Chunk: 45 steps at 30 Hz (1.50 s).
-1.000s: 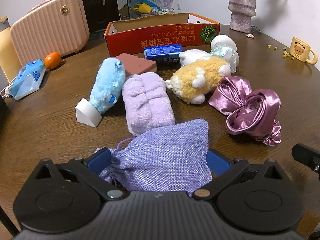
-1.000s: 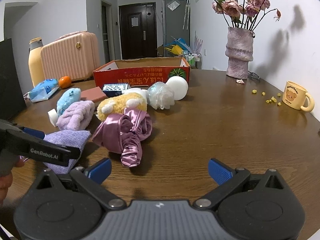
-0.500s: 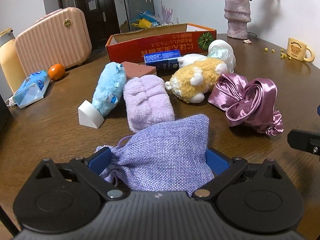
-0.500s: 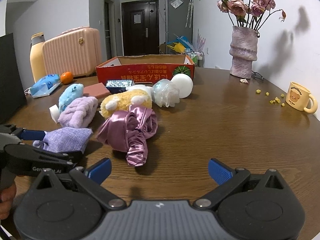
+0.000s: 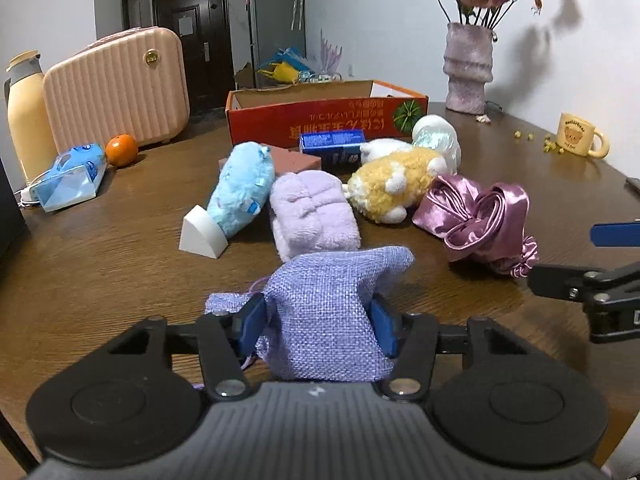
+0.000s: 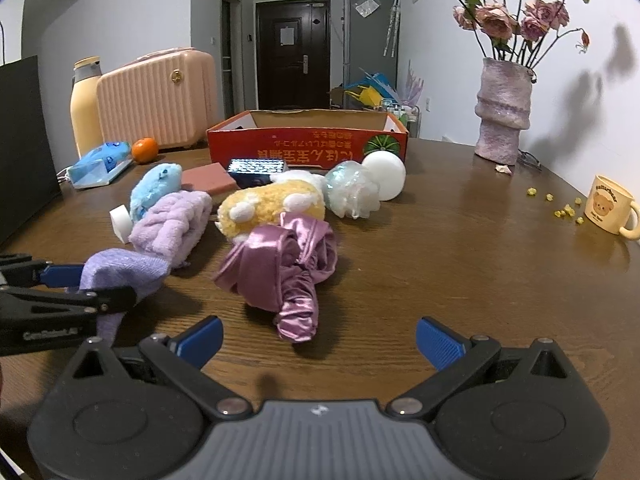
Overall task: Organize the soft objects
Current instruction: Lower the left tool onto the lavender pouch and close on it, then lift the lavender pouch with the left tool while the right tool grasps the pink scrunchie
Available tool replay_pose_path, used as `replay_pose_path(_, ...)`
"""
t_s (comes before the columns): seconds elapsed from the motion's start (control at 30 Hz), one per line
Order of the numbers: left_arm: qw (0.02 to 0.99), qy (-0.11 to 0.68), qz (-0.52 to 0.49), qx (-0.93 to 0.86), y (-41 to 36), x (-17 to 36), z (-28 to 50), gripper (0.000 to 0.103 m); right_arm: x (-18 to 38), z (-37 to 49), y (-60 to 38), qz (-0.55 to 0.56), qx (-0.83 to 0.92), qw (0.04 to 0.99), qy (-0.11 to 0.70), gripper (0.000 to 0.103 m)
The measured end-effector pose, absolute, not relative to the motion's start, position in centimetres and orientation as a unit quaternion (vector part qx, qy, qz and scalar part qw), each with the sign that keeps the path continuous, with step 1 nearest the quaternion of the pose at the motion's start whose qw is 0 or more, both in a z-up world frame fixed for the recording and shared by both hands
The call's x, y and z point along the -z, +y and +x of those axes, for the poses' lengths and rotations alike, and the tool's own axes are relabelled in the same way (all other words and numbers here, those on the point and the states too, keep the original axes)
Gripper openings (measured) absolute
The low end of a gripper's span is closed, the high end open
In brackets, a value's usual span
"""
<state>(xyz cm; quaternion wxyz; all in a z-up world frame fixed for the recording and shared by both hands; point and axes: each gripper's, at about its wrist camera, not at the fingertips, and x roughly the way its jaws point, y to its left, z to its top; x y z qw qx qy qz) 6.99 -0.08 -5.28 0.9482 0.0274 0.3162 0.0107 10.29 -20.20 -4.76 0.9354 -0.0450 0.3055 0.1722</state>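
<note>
My left gripper (image 5: 318, 322) had its jaws closing on the lilac burlap pouch (image 5: 332, 300), and the blue pads were already pressed into the cloth on both flanks, bunching it into a waist. The pouch lay straight ahead of those jaws, its long axis running away from me along the line the gripper pointed, its drawstring mouth spilling out to the left of the jaws. It sat near my edge of the table (image 5: 100, 264), with only its nearer half between the pads.

My right gripper (image 6: 318, 340) hung with its jaws wide and nothing between them, over bare wood near the same edge. The left was clearly the nearer hand for the pouch.

Just beyond the pouch lay the fluffy lilac towel roll (image 5: 314, 210), touching or nearly touching its far end. To the right of that was the crumpled purple satin cloth (image 5: 476, 216), to the left the blue plush fish (image 5: 242, 188) leaning on a white foam wedge (image 5: 202, 234), and behind them the yellow plush toy (image 5: 390, 184). The red cardboard box (image 5: 320, 120) stood open farther back, toward the far edge. I judged it the likely destination, so the coming carry would run forward over the whole cluster.
</note>
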Motion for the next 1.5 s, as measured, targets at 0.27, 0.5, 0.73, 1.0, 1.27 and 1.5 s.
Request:
replay_pose_path(0.27,0.957,0.291,0.016,-0.009,1.2,4.3,5.6,0.051,4.5,10.9,-18.7,-0.054,-0.184,0.935,0.297,0.103)
replay_pose_path(0.5,0.966,0.257,0.013,-0.011,1.7,3.1,4.6,0.051,4.8,12.6,-17.4,-0.057,-0.185,0.933,0.302,0.102)
replay_pose_path(0.73,0.974,0.227,0.004,-0.006,2.5,2.0,3.3,0.051,5.2,14.1,-16.1,-0.057,-0.186,0.931,0.308,0.1)
replay_pose_path(1.0,0.978,0.208,0.002,-0.028,3.5,1.1,3.0,0.051,5.7,15.8,-15.4,-0.055,-0.186,0.928,0.319,0.085)
replay_pose_path(1.27,0.979,0.2,0.002,-0.036,4.2,0.7,3.3,0.051,6.3,16.7,-15.1,-0.055,-0.191,0.922,0.332,0.057)
replay_pose_path(1.5,0.98,0.198,0.003,-0.035,4.3,0.5,3.8,0.051,6.5,16.6,-15.7,-0.046,-0.188,0.924,0.33,0.036)
